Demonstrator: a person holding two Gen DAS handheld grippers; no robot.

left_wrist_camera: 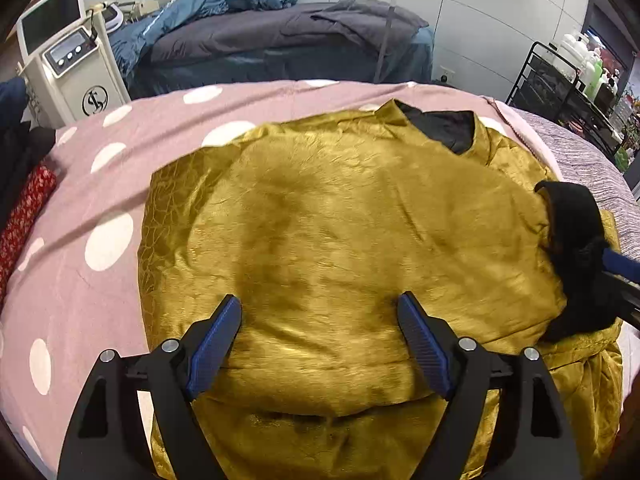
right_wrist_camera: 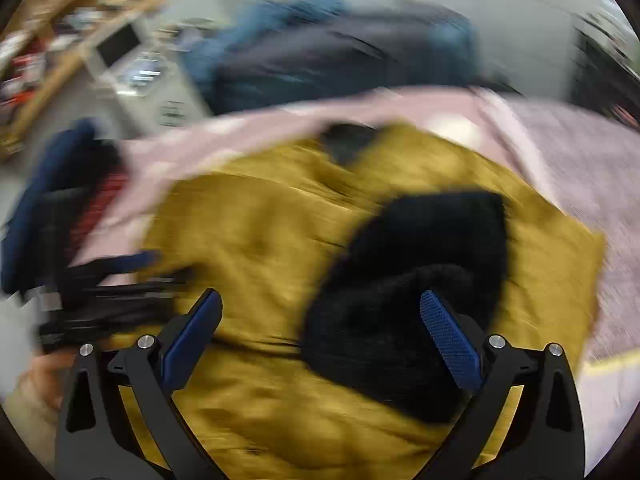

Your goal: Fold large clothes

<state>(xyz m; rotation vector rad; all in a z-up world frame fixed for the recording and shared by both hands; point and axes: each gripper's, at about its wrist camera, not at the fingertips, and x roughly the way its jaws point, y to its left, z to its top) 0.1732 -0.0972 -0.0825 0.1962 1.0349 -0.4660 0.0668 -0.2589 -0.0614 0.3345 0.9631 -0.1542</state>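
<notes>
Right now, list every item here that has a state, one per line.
Mustard garment: spread flat on the polka-dot bedspread, black lining showing at the neck.
Black furry cuff: lying folded onto the garment's right side.
Left gripper: open, over the garment, gripping nothing.
Right gripper: open, straddling the cuff; blurred.
Machine's screen: dark.

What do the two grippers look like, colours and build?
The left gripper and the right gripper match: black angular frames, silver round bolt heads at the pivots, and two jaws faced with blue ribbed pads. No cables or markings show.
</notes>
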